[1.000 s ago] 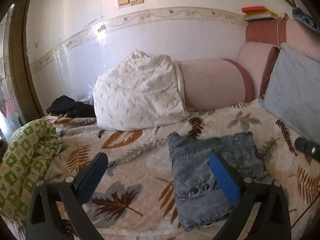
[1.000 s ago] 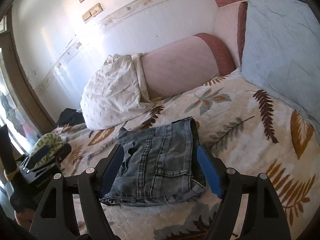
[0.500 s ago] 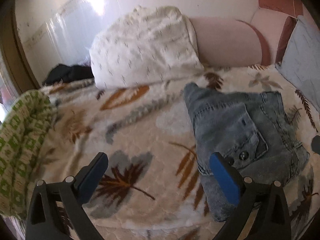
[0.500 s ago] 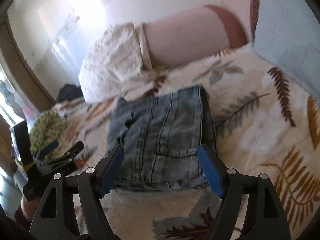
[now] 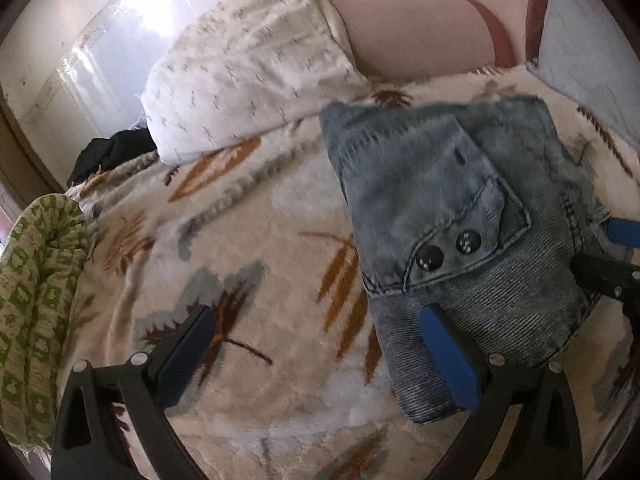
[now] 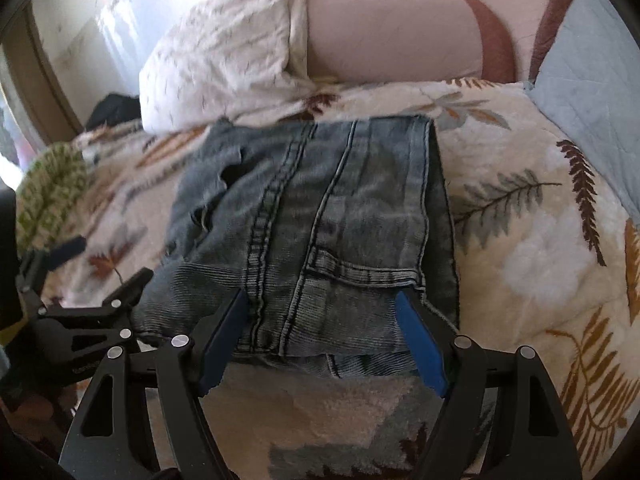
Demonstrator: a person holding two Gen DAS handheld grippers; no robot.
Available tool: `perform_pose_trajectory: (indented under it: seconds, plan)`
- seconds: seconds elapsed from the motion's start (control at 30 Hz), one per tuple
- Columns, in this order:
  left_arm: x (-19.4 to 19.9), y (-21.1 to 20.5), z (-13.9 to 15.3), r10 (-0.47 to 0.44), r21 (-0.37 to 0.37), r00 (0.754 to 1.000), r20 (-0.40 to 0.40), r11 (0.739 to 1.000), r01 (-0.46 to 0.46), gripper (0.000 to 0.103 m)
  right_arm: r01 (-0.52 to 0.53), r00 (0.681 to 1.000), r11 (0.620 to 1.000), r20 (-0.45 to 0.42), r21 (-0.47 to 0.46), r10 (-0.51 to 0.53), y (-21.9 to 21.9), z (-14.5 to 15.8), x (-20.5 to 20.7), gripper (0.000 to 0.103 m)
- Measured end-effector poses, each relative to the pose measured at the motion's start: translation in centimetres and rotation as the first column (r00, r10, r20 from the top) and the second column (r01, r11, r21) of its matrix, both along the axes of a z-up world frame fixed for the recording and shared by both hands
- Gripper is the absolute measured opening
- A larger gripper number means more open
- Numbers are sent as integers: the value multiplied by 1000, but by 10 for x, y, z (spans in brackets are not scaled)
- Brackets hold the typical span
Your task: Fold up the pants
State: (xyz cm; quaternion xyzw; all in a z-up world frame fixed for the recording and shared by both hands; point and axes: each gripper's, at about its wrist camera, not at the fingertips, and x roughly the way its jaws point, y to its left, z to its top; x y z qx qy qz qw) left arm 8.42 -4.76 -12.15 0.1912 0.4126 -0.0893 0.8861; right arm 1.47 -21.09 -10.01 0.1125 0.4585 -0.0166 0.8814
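Folded light-blue denim pants (image 6: 320,216) lie on a leaf-patterned blanket (image 6: 532,256), pocket and two dark buttons up in the left wrist view (image 5: 460,216). My right gripper (image 6: 320,298) is open, and its blue pads stand over the near edge of the pants, one to each side of the middle seam. My left gripper (image 5: 316,314) is open too. Its right finger (image 5: 448,348) hangs over the near left corner of the pants and its left finger (image 5: 188,340) over bare blanket. Each view shows the other gripper at the pants' side: the left gripper (image 6: 100,268) and the right gripper (image 5: 616,256).
A white patterned pillow (image 5: 248,68) and a pink bolster (image 6: 392,36) lie behind the pants along the wall. A pale blue cushion (image 6: 592,72) stands at the right. At the left lie a green patterned cloth (image 5: 36,280) and a black garment (image 5: 108,152).
Both grippers have come down and tipped toward the bed, closing in on the near edge of the pants. The pants have not moved, and both pairs of jaws stayed equally wide.
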Motion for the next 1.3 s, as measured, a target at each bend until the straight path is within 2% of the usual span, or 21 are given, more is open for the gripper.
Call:
perform_pose_trajectory:
  seconds: [0.33,0.43,0.53,0.67,0.77,0.9,1.0,1.07,1.17,1.23,1.3]
  plan:
    - [-1,0,-12,18,-11,999,-29,1000,-18,103,-59,996,997,-64,-50,56,5,-14,-1,78]
    - [5,7,-6,17,-66,997,-69,998,-22,103,-74,995,996,-72,-52,70,5,-14,-1,79]
    - [14,18,5,3,-151,994,-106,988,-19,103,-86,994,996,-68,-2,85,-2,-8,-1,79]
    - [24,36,30,16,-230,999,-28,973,-22,103,-64,997,988,-29,142,69,-34,10,-6,80]
    - [37,48,33,33,-321,999,-24,946,-40,103,8,1000,973,14,229,-12,-67,21,-12,80]
    - [58,53,19,24,-432,990,-137,898,-82,103,113,992,926,19,361,-129,-106,20,-15,80]
    - [65,50,11,1,-502,983,-182,860,-94,103,121,990,885,12,450,-141,-119,15,-9,80]
    - [68,46,6,-33,-529,976,-217,844,-89,103,135,989,871,-15,472,-145,-123,10,-2,80]
    - [69,43,1,-65,-562,972,-227,824,-76,103,147,989,878,-57,456,-136,-123,1,11,80]
    - [73,39,-3,-79,-567,967,-243,820,-75,103,153,988,886,-74,437,-134,-125,-4,17,80]
    - [75,35,-6,-95,-572,962,-256,817,-71,103,161,987,875,-88,456,-135,-129,-10,22,80]
